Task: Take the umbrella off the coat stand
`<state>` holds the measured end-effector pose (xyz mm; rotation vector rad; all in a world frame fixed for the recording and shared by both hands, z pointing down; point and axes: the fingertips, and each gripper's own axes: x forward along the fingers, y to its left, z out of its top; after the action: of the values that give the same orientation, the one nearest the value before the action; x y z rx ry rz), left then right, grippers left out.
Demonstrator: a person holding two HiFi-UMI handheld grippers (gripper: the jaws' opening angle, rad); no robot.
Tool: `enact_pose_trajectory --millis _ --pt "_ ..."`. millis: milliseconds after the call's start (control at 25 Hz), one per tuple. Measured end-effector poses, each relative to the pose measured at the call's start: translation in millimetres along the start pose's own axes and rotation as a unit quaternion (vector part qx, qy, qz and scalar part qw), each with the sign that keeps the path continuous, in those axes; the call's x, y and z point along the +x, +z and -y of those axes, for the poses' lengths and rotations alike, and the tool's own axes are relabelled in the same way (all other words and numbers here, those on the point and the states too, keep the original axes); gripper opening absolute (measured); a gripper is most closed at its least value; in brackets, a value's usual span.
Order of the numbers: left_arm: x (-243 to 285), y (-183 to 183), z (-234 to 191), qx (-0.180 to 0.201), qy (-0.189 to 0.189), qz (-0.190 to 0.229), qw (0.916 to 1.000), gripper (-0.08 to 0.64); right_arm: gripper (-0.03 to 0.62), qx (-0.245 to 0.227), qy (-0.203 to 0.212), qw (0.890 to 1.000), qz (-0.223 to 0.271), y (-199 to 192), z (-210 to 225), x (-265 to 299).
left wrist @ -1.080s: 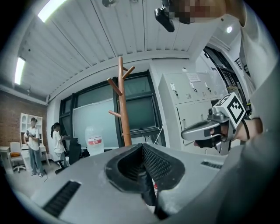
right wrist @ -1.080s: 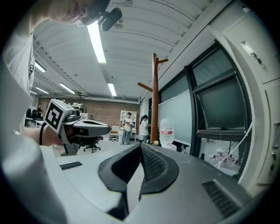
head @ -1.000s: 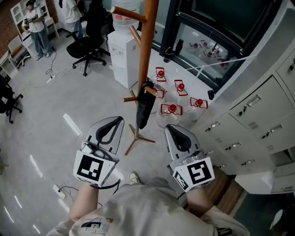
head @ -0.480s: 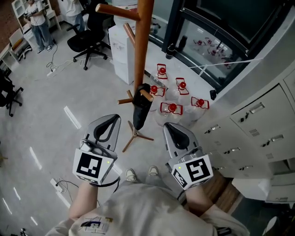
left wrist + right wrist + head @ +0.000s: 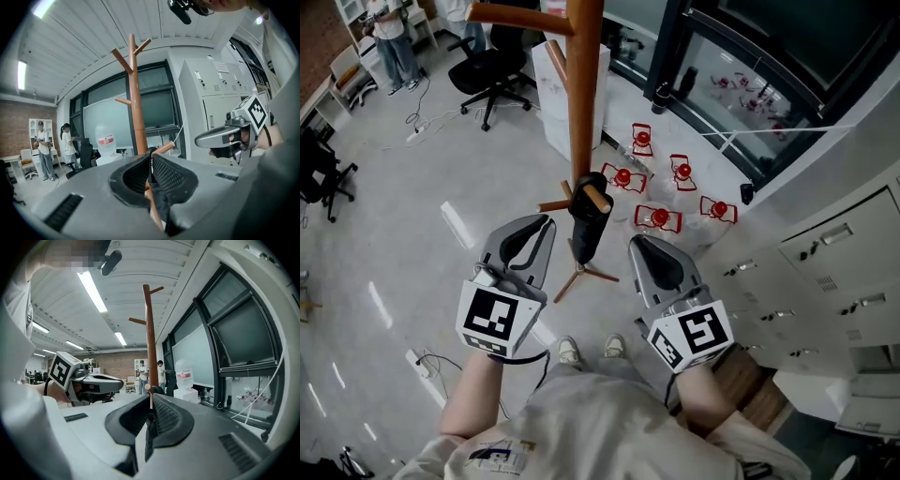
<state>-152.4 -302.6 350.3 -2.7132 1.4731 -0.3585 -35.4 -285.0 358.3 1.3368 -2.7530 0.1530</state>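
A black folded umbrella (image 5: 587,225) hangs from a low peg of the brown wooden coat stand (image 5: 581,103). My left gripper (image 5: 546,225) sits just left of the umbrella, and its jaws are shut with nothing between them. My right gripper (image 5: 636,246) is a little to the umbrella's right, shut and empty too. Neither touches the umbrella. In the left gripper view the stand (image 5: 136,103) rises straight ahead of the left gripper (image 5: 150,157). In the right gripper view the stand (image 5: 150,333) is beyond the right gripper (image 5: 151,397).
Several clear jugs with red caps (image 5: 661,217) lie on the floor behind the stand's feet. A white water dispenser (image 5: 562,84) stands behind the pole. Grey lockers (image 5: 834,253) line the right. An office chair (image 5: 487,66) and people (image 5: 394,33) are far left.
Both grippers have moved forward towards the coat stand and now flank the umbrella more closely. Their jaws stayed shut. The umbrella still hangs on its peg.
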Motion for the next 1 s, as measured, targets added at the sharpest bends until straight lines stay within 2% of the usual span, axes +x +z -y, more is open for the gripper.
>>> enact_pose_trajectory --millis 240,320,440,600,760,1000 --pt "32 -3 -2 0.029 -0.005 -0.019 0.9994 0.011 0.018 0.012 0.004 1.0 -0.013 -22 16 15" --pt "41 -7 -4 0.019 -0.017 -0.021 0.9994 0.012 0.088 0.018 0.011 1.0 -0.023 -31 18 21" --pt "53 -14 -6 -0.002 -0.039 -0.021 0.999 0.08 0.134 0.024 0.02 0.999 -0.039 -47 22 28" --pt "62 -24 -9 -0.004 -0.05 -0.036 0.9981 0.094 0.197 0.032 0.037 0.996 -0.068 -77 21 42" --pt "70 -34 -7 -0.001 -0.07 -0.057 0.9959 0.132 0.235 0.051 0.06 0.994 -0.08 -106 16 59" --pt "78 -48 -7 0.017 -0.1 -0.088 0.991 0.137 0.272 0.07 0.084 0.988 -0.108 -151 7 85"
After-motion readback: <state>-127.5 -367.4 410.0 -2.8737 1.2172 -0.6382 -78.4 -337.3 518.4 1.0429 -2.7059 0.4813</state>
